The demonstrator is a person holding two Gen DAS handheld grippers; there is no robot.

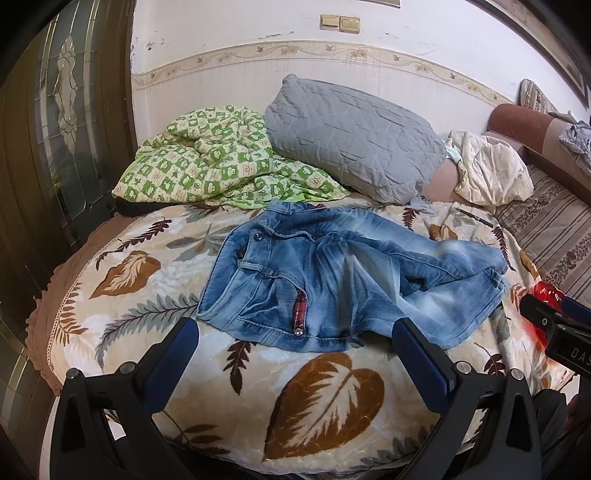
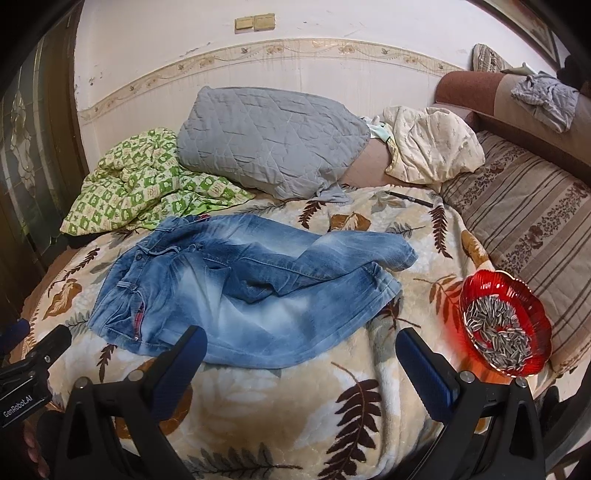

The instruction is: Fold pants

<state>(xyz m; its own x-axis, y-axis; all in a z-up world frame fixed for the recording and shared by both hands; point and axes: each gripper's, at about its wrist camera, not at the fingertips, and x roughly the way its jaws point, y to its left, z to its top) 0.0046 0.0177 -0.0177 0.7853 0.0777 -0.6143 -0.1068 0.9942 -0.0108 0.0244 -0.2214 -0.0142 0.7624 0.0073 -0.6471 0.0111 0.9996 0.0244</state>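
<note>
Left gripper and right gripper gape empty near rumpled jeans.

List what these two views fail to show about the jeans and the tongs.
- Jeans: far leg's underside and back pockets hidden, both views; they lie crumpled, front up.
- Near hem: partly covered by the left tongs, left wrist view.
- Right tongs: handles cut off by the bottom edge.
- Red bowl: blurred and mostly blocked in the left view.

place: home bedroom | cues: bed with leaf-print blanket, grey pillow, green quilt, wall switches
</note>
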